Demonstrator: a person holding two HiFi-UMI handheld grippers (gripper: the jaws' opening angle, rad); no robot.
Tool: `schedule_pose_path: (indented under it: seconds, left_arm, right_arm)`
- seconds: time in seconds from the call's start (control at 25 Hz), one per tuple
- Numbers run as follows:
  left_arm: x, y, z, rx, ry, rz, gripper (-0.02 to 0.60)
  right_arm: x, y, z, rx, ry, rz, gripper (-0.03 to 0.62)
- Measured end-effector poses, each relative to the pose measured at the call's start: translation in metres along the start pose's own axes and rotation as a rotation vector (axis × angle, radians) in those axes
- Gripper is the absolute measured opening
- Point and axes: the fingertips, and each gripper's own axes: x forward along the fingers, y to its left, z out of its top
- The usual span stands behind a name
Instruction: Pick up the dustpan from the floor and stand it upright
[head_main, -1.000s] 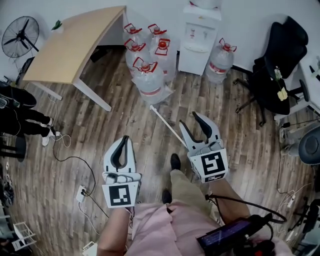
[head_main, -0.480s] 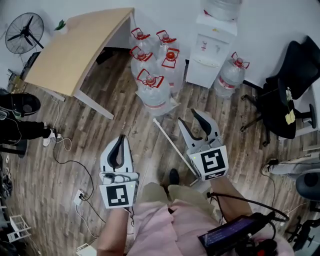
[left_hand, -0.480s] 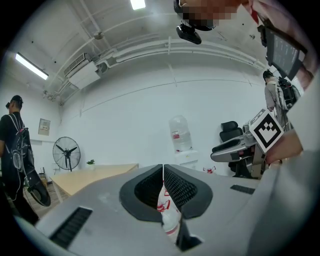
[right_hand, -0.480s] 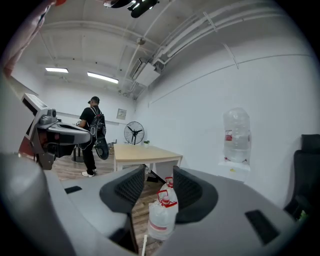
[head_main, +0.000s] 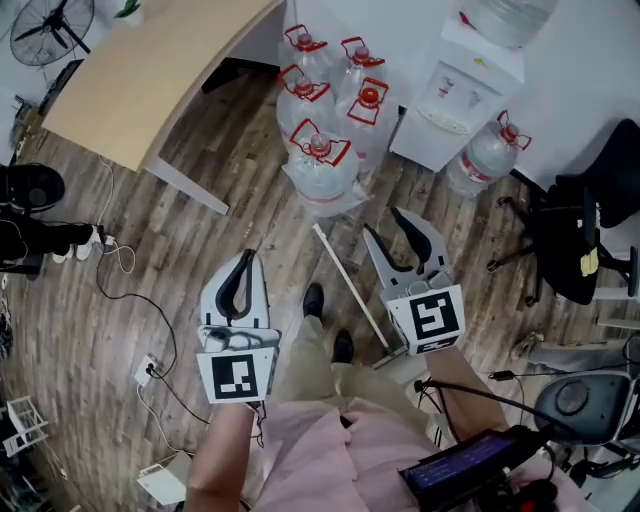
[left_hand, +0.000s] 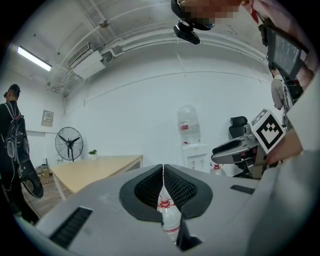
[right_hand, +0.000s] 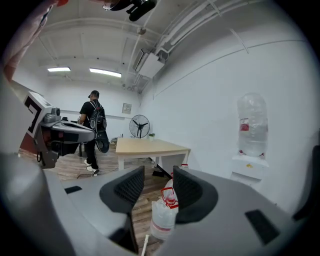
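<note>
The dustpan lies on the wood floor; its long white handle (head_main: 347, 282) runs diagonally from near the water bottles toward my feet. Its pan end is mostly hidden beneath my right gripper. My right gripper (head_main: 390, 227) hovers open just right of the handle, empty. In the right gripper view the tip of the handle (right_hand: 145, 244) shows low between the open jaws (right_hand: 152, 182). My left gripper (head_main: 244, 262) is shut and empty, held left of the handle and apart from it. The left gripper view shows its pads (left_hand: 163, 170) pressed together, with the right gripper (left_hand: 239, 150) beside it.
A cluster of large water bottles (head_main: 320, 160) stands just ahead, a water dispenser (head_main: 458, 88) behind them. A wooden desk (head_main: 150, 75) is at the far left, an office chair (head_main: 585, 225) at the right. Cables and a power strip (head_main: 145, 372) lie on the floor at left. A person (right_hand: 94, 127) stands beyond.
I have stepped forward: the bottles and dispenser have drawn nearer. The white handle now lies between my two grippers. Both grippers keep their states, left shut and right open.
</note>
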Motion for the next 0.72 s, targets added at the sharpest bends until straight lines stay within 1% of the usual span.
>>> schedule_pose_path:
  seconds: [0.16, 0.24, 0.36, 0.48, 0.56, 0.72]
  left_arm:
    - [0.041, 0.024, -0.027, -0.025, 0.038, -0.02, 0.015]
    - [0.065, 0.036, -0.045, -0.038, 0.057, -0.03, 0.015]
    - [0.092, 0.043, -0.075, -0.049, 0.099, -0.05, 0.015]
    - [0.109, 0.045, -0.104, -0.039, 0.134, -0.07, 0.015]
    - [0.119, 0.048, -0.129, -0.034, 0.158, -0.078, 0.015]
    - [0.136, 0.059, -0.183, -0.061, 0.201, -0.083, 0.015]
  right_arm:
    - [0.05, 0.0, -0.016, 0.001, -0.001, 0.034, 0.181]
    - [0.077, -0.002, -0.032, -0.001, 0.023, 0.051, 0.184]
    - [0.104, -0.004, -0.064, 0.005, 0.08, 0.077, 0.187]
    - [0.123, 0.005, -0.096, 0.011, 0.14, 0.113, 0.187]
    - [0.14, 0.012, -0.121, 0.016, 0.174, 0.128, 0.189]
    - [0.172, 0.023, -0.172, 0.035, 0.237, 0.14, 0.19]
